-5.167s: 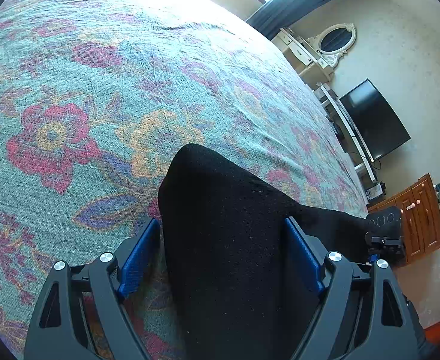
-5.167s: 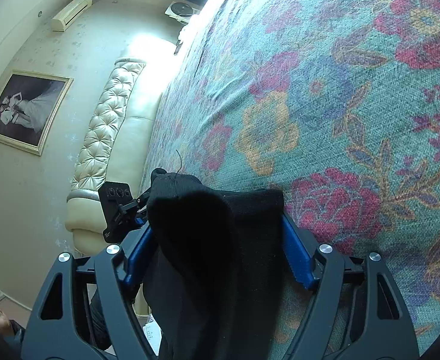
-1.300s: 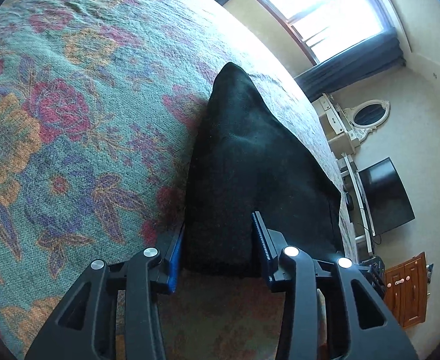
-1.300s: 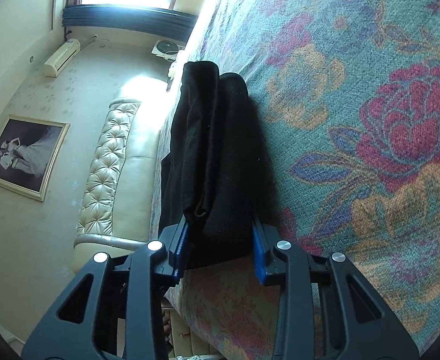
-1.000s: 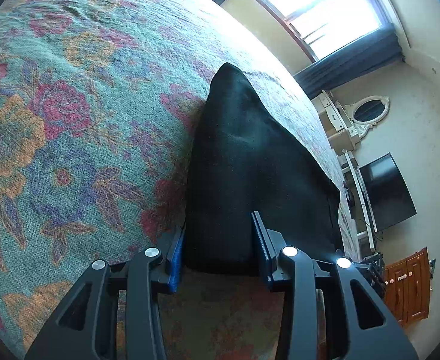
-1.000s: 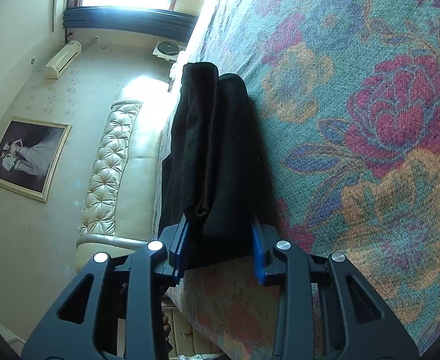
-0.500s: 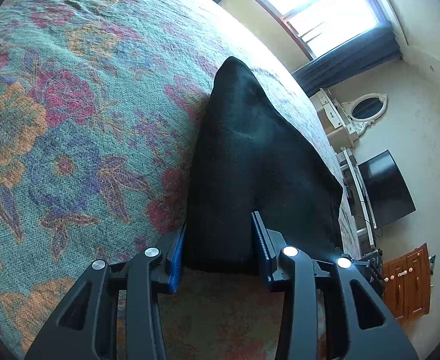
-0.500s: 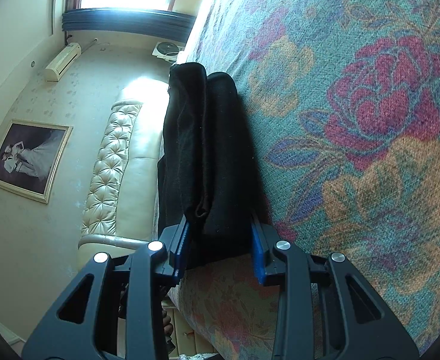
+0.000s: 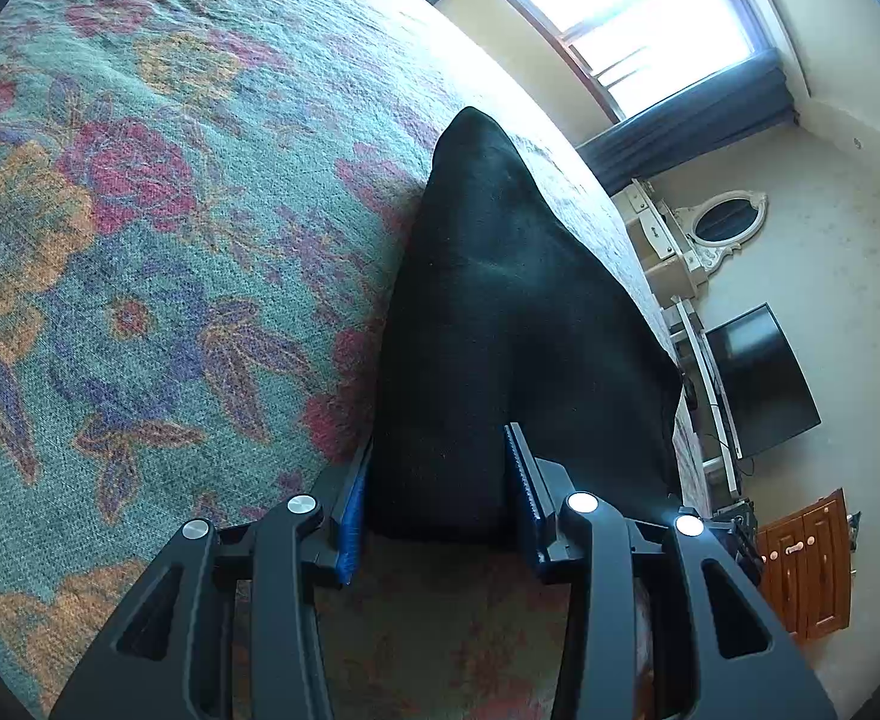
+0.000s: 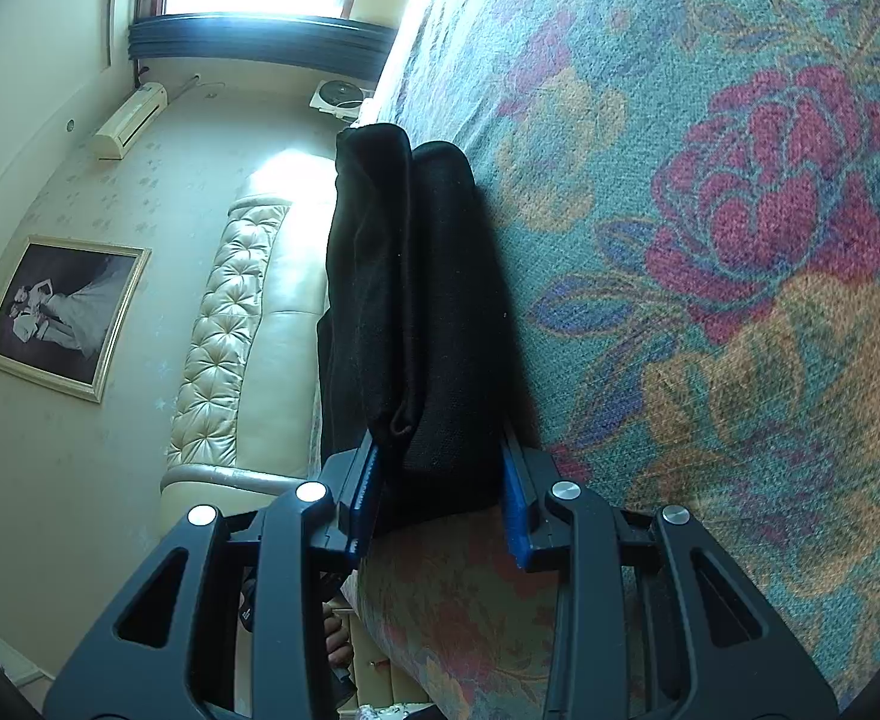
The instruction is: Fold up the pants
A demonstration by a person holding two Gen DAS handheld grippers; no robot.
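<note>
Since the earlier frame the black pants (image 9: 500, 324) lie flatter on the bed (image 9: 140, 240) near its edge, left tongs (image 9: 437, 498) and right tongs (image 10: 437, 480) both clamped on them, so release gently and evenly.

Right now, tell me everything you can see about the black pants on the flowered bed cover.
The black pants look like a matte, slightly fuzzy knit, already folded into a thick bundle. In the right wrist view they show at least two stacked layers with rounded fold edges. They lie on the teal floral bedspread, tapering away from the camera. The left gripper and right gripper each clamp a near corner between blue pads.
</note>
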